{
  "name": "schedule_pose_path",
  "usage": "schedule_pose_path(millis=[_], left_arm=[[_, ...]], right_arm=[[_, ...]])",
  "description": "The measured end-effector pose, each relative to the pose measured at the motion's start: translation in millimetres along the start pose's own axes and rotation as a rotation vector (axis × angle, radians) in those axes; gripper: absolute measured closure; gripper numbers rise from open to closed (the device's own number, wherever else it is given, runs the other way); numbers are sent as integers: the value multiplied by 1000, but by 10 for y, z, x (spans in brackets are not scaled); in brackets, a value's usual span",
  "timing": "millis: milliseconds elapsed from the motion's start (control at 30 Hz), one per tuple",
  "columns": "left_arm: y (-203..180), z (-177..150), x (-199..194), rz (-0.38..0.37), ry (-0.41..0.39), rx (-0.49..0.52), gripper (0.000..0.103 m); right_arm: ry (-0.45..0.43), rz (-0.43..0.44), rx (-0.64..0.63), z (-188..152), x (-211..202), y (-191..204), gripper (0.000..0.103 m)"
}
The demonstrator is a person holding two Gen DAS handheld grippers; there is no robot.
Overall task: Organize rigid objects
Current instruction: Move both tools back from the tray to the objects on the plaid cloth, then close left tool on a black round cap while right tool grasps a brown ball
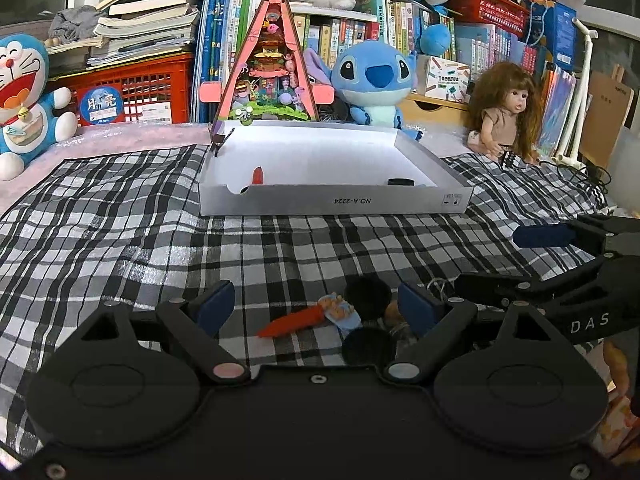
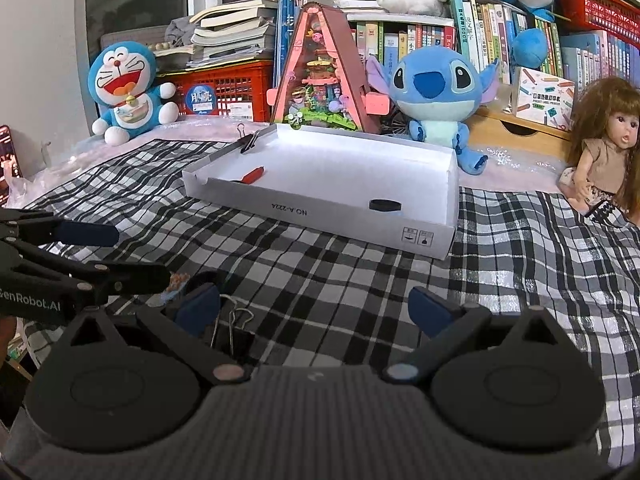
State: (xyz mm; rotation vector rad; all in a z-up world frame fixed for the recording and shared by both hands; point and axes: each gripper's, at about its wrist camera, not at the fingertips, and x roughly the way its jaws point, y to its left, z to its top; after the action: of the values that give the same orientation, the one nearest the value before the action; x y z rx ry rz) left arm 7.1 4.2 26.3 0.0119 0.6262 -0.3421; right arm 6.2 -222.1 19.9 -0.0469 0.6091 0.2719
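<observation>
A white shallow box (image 1: 332, 200) (image 2: 320, 216) lies on the plaid cloth, holding a red piece (image 1: 258, 175) (image 2: 253, 176) and a black round lid (image 1: 401, 181) (image 2: 385, 205); a binder clip (image 2: 250, 141) grips its left rim. My left gripper (image 1: 316, 308) is open over a small pile: an orange carrot-shaped toy (image 1: 290, 322), a blue-orange figure (image 1: 340, 310) and two black round lids (image 1: 368, 292). My right gripper (image 2: 314, 310) is open and empty, with a black binder clip (image 2: 234, 328) beside its left finger. Each gripper shows in the other's view (image 1: 560, 256) (image 2: 80, 256).
Behind the box stand a pink triangular toy house (image 1: 270, 64), a Stitch plush (image 1: 374, 80), a Doraemon plush (image 1: 24, 96), a doll (image 1: 508, 116), red crates (image 1: 132, 92) and rows of books. The plaid cloth (image 1: 120, 220) covers the surface.
</observation>
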Motion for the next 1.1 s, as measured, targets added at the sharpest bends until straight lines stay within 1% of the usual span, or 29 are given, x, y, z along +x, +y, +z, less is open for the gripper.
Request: schedule_pose_path(millis=[300, 533, 633, 700, 733, 833, 867, 933, 967, 1000, 1100], left_arm=[[-36, -188, -51, -7, 23, 13, 15], [-100, -312, -78, -13, 33, 55, 16], [-103, -325, -81, -38, 41, 48, 25], [-109, -329, -86, -60, 42, 47, 33], [-114, -327, -83, -70, 41, 51, 35], [-151, -321, -18, -86, 55, 76, 50], [-162, -320, 8, -86, 63, 78, 56], [-184, -314, 27, -83, 54, 84, 61], [-194, -311, 33, -90, 53, 87, 69], [-200, -307, 36, -95, 54, 85, 73], [-222, -301, 36, -91, 51, 83, 73]], right_arm=[[9, 24, -48, -172, -51, 72, 0], [10, 37, -99, -269, -97, 137, 0], [9, 43, -99, -287, -101, 139, 3], [14, 46, -94, -294, -94, 138, 6], [17, 51, -90, -299, -93, 137, 7], [22, 67, -87, -321, -98, 148, 9], [23, 69, -89, -331, -100, 158, 9], [24, 73, -95, -350, -106, 179, 10], [24, 75, -98, -362, -111, 188, 11], [25, 78, -102, -373, -114, 198, 14], [35, 90, -107, -391, -103, 226, 24]])
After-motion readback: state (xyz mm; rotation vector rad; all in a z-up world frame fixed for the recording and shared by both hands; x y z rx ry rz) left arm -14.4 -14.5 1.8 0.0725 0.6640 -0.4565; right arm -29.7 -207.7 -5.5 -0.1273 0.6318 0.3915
